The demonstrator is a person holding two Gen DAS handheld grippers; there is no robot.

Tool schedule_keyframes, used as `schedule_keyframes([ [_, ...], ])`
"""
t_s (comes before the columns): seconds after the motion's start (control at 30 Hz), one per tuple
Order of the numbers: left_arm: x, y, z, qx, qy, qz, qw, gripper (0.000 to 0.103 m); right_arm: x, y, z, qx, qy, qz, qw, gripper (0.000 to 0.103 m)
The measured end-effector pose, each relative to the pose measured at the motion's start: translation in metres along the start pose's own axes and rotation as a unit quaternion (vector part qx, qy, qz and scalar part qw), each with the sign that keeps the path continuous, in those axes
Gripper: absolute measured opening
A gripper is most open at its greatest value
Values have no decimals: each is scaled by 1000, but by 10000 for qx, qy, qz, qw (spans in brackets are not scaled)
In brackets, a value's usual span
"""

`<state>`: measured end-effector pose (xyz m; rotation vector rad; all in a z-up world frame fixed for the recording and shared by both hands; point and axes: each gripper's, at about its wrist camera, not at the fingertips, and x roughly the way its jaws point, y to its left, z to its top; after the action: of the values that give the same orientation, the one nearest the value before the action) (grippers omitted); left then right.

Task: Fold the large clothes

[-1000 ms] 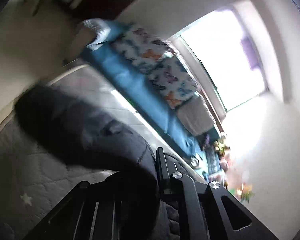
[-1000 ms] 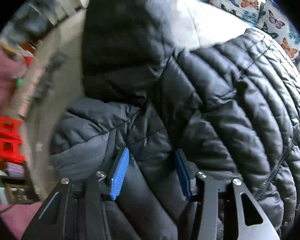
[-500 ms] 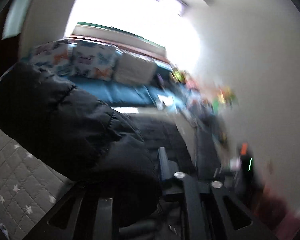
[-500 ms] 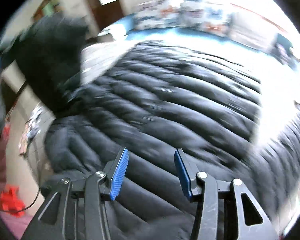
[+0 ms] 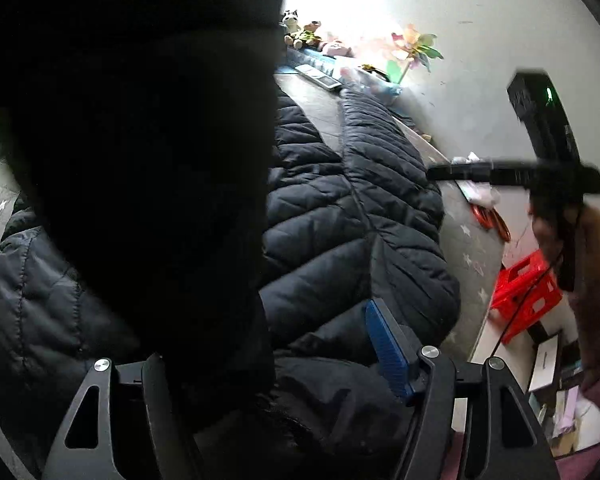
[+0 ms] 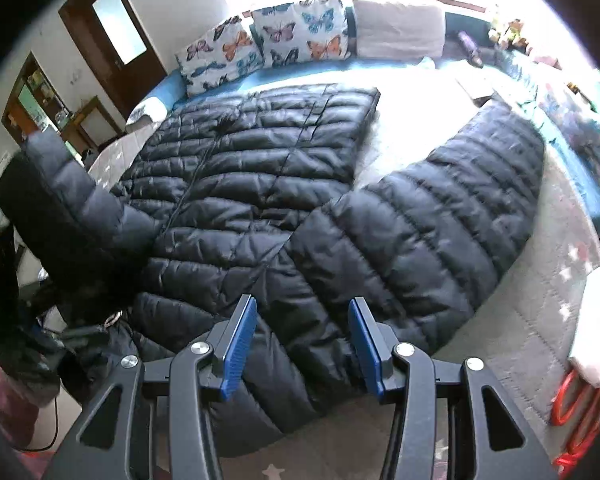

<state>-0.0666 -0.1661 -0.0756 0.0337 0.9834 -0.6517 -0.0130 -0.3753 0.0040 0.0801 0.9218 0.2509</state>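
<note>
A large black quilted puffer jacket [image 6: 260,184] lies spread on a grey star-patterned bed cover [image 6: 532,320], one sleeve [image 6: 460,208] stretched to the right. My right gripper [image 6: 302,336] is open and empty above the jacket's near edge. My left gripper [image 5: 268,356] holds the other sleeve [image 5: 140,140], lifted and hanging dark across the left wrist view; that sleeve also shows raised at the left of the right wrist view [image 6: 68,200]. The left gripper's left finger is hidden by cloth. The right gripper [image 5: 540,176] shows in the left wrist view.
Butterfly-print cushions [image 6: 268,48] and a blue bolster line the far side under a bright window. A brown door [image 6: 112,40] stands at the back left. Red crates [image 5: 524,292] sit on the floor by the bed. Toys and a paper pinwheel [image 5: 412,48] stand along the wall.
The right gripper has pulled back from the jacket and now looks over the whole spread garment. The left gripper has swung round with the sleeve lifted higher over the jacket body.
</note>
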Motion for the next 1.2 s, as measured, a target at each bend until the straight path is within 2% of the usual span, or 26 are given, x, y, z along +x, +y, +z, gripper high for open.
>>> schedule_keyframes([
  [0.1,4,3,-2,59,2,-249,9997,76,-19,0,8,24,-317,-102,9994,53],
  [0.2,8,-8,-6,288,51,-285,9992,76,-35,9,18,-49,-680,-134,9976,53],
  [0.3,-10,-19,-11,369,55,-547,9978,78,-48,26,24,-161,-992,211,9947,53],
  [0.37,-25,-16,-4,292,-16,-606,9977,78,-44,38,26,-279,-963,504,9937,53],
  [0.43,-59,1,3,141,-223,-642,9976,78,-25,56,23,-542,-754,773,9927,52],
  [0.5,-88,26,11,-89,-459,-522,9975,78,-1,72,16,-827,-508,835,9918,52],
  [0.57,-105,60,15,-441,-607,-172,9970,78,29,81,8,-1041,-218,821,9909,52],
  [0.7,-107,140,5,-1256,-432,494,9899,78,86,74,-10,-954,382,676,9924,53],
  [0.77,-102,171,-6,-1585,-273,641,9849,78,96,67,-16,-944,438,712,9920,53],
  [0.83,-94,197,-19,-1891,-187,512,9804,78,96,63,-17,-869,366,810,9922,52],
  [0.87,-89,207,-26,-1975,-217,330,9795,78,95,63,-17,-889,391,796,9921,51],
  [0.9,-83,211,-31,-1989,-242,278,9793,78,95,62,-17,-898,437,786,9919,51],
  [0.97,-74,214,-36,-1892,-212,402,9809,78,94,61,-18,-911,458,831,9913,51],
  [1.07,-62,199,-28,-1460,50,937,9848,79,87,58,-16,-883,383,1019,9901,50],
  [1.13,-65,192,-22,-1303,132,1041,9859,79,64,44,-8,-679,53,1155,9910,53],
  [1.2,-75,188,-12,-1349,102,900,9867,79,40,13,4,-265,-250,1207,9920,56],
])
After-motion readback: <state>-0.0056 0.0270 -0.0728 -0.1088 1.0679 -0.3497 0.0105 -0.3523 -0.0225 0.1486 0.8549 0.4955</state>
